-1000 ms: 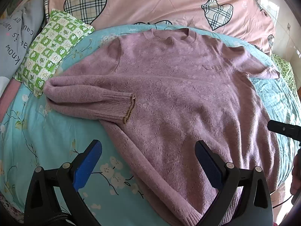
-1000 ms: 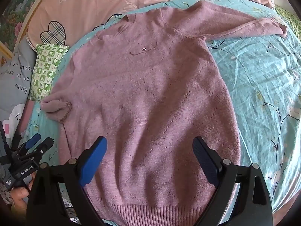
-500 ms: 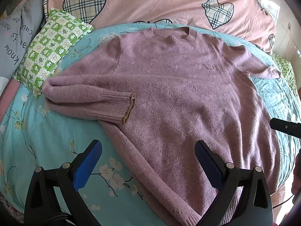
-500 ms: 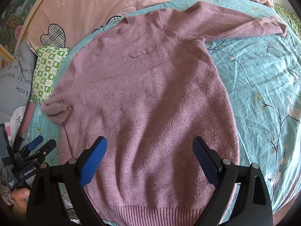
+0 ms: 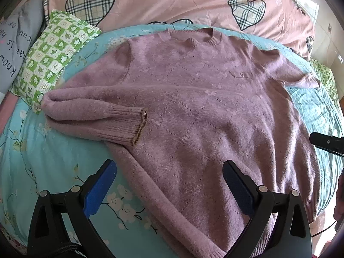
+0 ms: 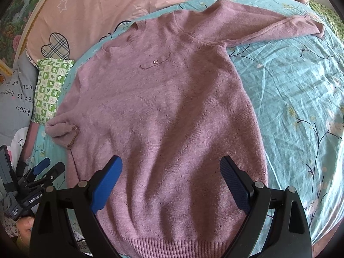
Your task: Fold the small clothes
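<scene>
A mauve knit sweater (image 5: 204, 107) lies flat, front up, on a turquoise floral bedsheet (image 5: 43, 161); it also shows in the right wrist view (image 6: 163, 111). One sleeve is folded in across the body, its ribbed cuff (image 5: 131, 126) on the chest edge. The other sleeve (image 6: 268, 28) stretches out straight. My left gripper (image 5: 169, 178) is open and empty above the sweater's lower side edge. My right gripper (image 6: 171, 176) is open and empty above the lower body, near the hem (image 6: 178, 245).
A green-and-white checked pillow (image 5: 53, 60) sits beside the folded sleeve. A pink duvet with plaid hearts (image 5: 172, 2) lies behind the collar. A grey printed cushion (image 5: 15, 45) is at far left. The left gripper shows in the right wrist view (image 6: 46, 167).
Both grippers have drifted slightly; the right wrist view shifted a little so the sweater sits lower in frame. The sweater has not moved and both grippers stay open.
</scene>
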Demonstrator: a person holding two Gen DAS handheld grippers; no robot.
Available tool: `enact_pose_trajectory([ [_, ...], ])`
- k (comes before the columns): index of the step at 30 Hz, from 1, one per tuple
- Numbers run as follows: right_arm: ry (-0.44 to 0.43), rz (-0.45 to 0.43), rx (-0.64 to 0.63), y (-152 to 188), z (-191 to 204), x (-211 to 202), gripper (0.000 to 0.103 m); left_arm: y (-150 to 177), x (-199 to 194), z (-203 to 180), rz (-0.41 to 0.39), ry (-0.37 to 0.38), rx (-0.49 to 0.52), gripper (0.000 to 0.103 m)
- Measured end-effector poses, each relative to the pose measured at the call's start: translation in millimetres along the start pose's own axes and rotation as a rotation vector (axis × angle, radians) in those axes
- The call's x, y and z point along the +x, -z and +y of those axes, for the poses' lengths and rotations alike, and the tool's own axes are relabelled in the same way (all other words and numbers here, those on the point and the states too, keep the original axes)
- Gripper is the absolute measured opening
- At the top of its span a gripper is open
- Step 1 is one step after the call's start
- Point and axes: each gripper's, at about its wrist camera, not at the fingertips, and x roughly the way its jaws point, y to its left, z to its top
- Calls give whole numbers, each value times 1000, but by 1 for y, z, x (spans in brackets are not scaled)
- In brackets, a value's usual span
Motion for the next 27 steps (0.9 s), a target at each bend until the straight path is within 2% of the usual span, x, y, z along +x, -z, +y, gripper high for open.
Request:
enact_pose_trajectory([
  [3, 3, 0, 10, -2, -4, 0, 92, -2, 3, 0, 15, 26, -21, 99],
  [8, 9, -9, 40, -8, -15, -3, 92, -8, 6, -4, -18, 2, -4, 99],
  [11, 23, -18, 56, -15, -24, -5, 92, -14, 9, -3, -8, 2, -12, 99],
  [14, 42, -34, 85, -25, -37, -10, 92, -22, 12, -2, 2, 46, -33, 99],
  [19, 72, -81, 163, -49, -75, -21, 92, -41, 15, -8, -31, 56, -26, 99],
  [27, 164, -184, 296, -114, -151, -45, 92, -82, 35, -17, -24, -15, -14, 99],
])
